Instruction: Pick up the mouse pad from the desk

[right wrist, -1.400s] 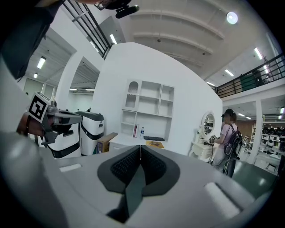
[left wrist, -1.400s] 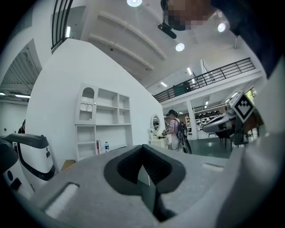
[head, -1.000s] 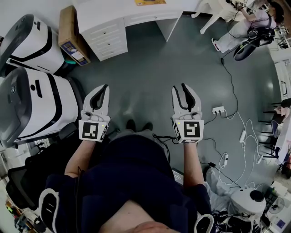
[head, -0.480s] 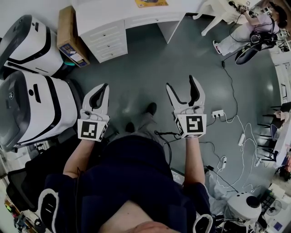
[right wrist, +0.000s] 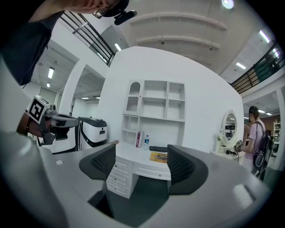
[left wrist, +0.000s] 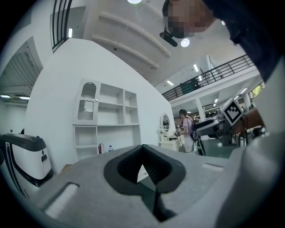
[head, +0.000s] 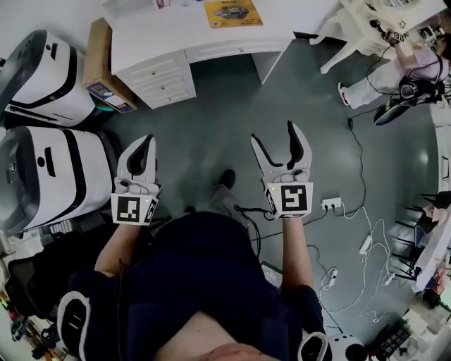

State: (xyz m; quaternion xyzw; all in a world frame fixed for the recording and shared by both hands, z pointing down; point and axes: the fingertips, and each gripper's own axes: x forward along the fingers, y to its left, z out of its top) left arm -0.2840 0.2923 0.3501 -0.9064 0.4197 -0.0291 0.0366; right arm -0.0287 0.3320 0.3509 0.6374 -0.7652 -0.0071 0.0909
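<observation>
Head view. Both grippers are held out level over the bare floor (head: 211, 113), well short of the desk (head: 162, 32). I judge this an approach posture with nothing yet reached.
- The left gripper (head: 144, 141) has its jaws together and carries nothing.
- The right gripper (head: 273, 132) has its jaws opening. They stand wide with only floor between them, probably readied for the grasp.
- The mouse pad (head: 232, 13), yellow, lies flat on the right half of the desk top, a little back from the front edge and untouched.
- The drawers (head: 169, 74) under the left half are all shut, so their contents are hidden.
- A cardboard box (head: 99, 60) stands against the desk's left end. I cannot tell what it holds.

Left gripper view. The pads meet at the tips, leaving only a small empty gap behind them. The gripper points at the shelf unit (left wrist: 107, 120), whose compartments look mostly empty. The pad is not visible here.

Right gripper view. The desk is framed between the spread jaws, which suggests this gripper is the one lined up for the pick.
- The pad sits near the front edge.
- A dark keyboard (right wrist: 158, 149) lies just behind the pad.
- A bottle (right wrist: 146, 142) and a red-and-white item (right wrist: 140, 139) stand at the back edge.
- The shelf compartments above appear empty.
</observation>
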